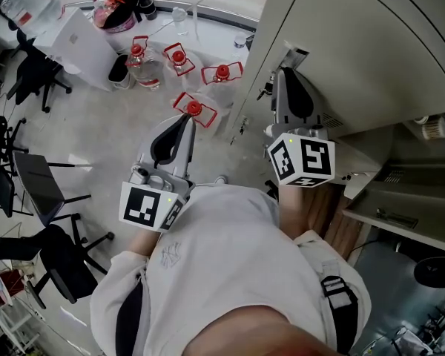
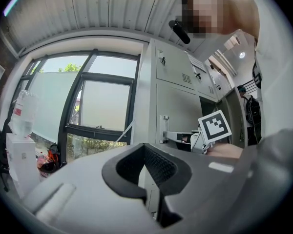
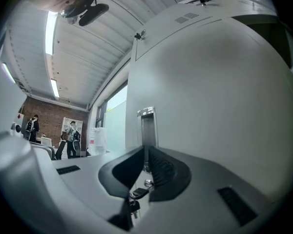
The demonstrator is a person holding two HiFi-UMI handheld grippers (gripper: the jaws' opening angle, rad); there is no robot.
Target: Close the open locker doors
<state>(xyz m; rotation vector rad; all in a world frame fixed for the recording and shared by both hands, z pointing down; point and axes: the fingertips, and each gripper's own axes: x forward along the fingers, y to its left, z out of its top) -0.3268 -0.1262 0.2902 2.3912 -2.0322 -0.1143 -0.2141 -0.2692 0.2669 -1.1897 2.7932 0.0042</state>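
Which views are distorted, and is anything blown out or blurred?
Left gripper view: strong fisheye that bows the window frame, with dark corners. Right gripper view: the same fisheye curves the locker door, and the ceiling light strips glare. Head view: sharp and evenly lit.

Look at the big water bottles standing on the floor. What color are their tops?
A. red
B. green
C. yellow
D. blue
A: in the head view, each of the clear water bottles on the floor has a red top with a red carry handle around it.
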